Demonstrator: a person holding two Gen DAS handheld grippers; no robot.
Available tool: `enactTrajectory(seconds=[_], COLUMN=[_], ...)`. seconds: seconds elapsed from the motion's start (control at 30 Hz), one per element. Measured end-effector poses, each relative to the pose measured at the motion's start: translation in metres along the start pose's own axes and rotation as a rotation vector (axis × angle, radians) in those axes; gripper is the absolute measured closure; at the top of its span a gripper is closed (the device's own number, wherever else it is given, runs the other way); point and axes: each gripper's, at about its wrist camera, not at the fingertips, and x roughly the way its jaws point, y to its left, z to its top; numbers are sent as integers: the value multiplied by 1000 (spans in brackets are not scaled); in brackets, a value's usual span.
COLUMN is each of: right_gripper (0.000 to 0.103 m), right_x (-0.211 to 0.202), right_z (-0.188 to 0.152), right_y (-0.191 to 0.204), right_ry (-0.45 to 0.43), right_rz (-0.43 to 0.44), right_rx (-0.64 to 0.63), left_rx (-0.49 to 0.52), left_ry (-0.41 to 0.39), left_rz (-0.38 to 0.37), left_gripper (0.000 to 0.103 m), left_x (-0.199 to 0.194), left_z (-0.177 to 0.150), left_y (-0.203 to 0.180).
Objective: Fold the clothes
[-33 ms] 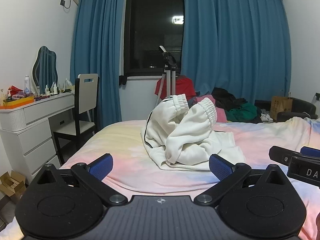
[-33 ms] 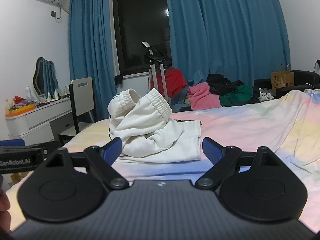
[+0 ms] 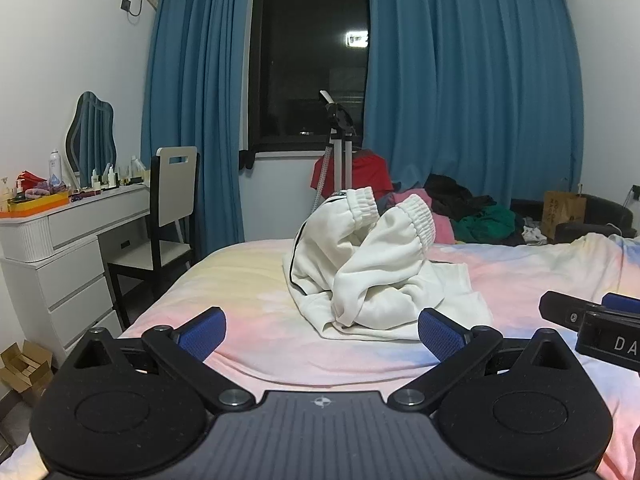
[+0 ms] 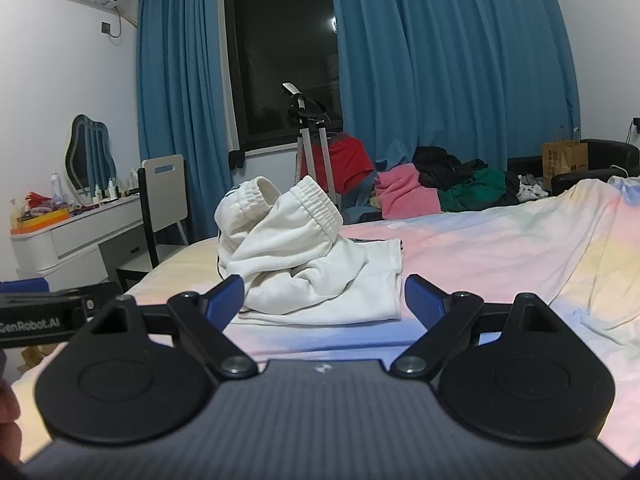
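Observation:
A crumpled pair of white sweatpants [image 3: 372,268] with elastic cuffs sticking up lies on the pastel tie-dye bed sheet [image 3: 248,280]; it also shows in the right wrist view [image 4: 304,264]. My left gripper [image 3: 322,330] is open and empty, just short of the garment. My right gripper [image 4: 324,294] is open and empty, also just in front of the garment. The right gripper shows at the right edge of the left wrist view [image 3: 592,320]; the left gripper shows at the left edge of the right wrist view [image 4: 44,312].
A white dresser [image 3: 60,248] with bottles and a mirror stands left, with a chair [image 3: 168,216] beside it. A pile of pink, green and black clothes [image 4: 440,188] lies behind the bed. A tripod [image 3: 340,152] stands before the blue curtains. A paper bag [image 4: 564,164] sits at the right.

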Motion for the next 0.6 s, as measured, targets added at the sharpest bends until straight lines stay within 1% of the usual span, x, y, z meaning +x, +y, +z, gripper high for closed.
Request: enactTrajectory(seconds=[0.13,0.37,0.47,0.6], right_gripper=[14,14,14,14], right_x=[0,1,3,2], right_z=[3,-3,-3,-1], right_y=[4,-4,5,5], right_ry=[11,-1,2,6], right_rz=[6,7,1,3], right_rx=[27,6,1,1], left_rx=[7,19,13,9], left_ry=[1,3,3,2], left_rz=[3,7,8,6], left_gripper=[0,0,0,0], left_x=[1,2,2,3], left_z=[-3,-8,-9,-8], left_y=[0,1,3,3])
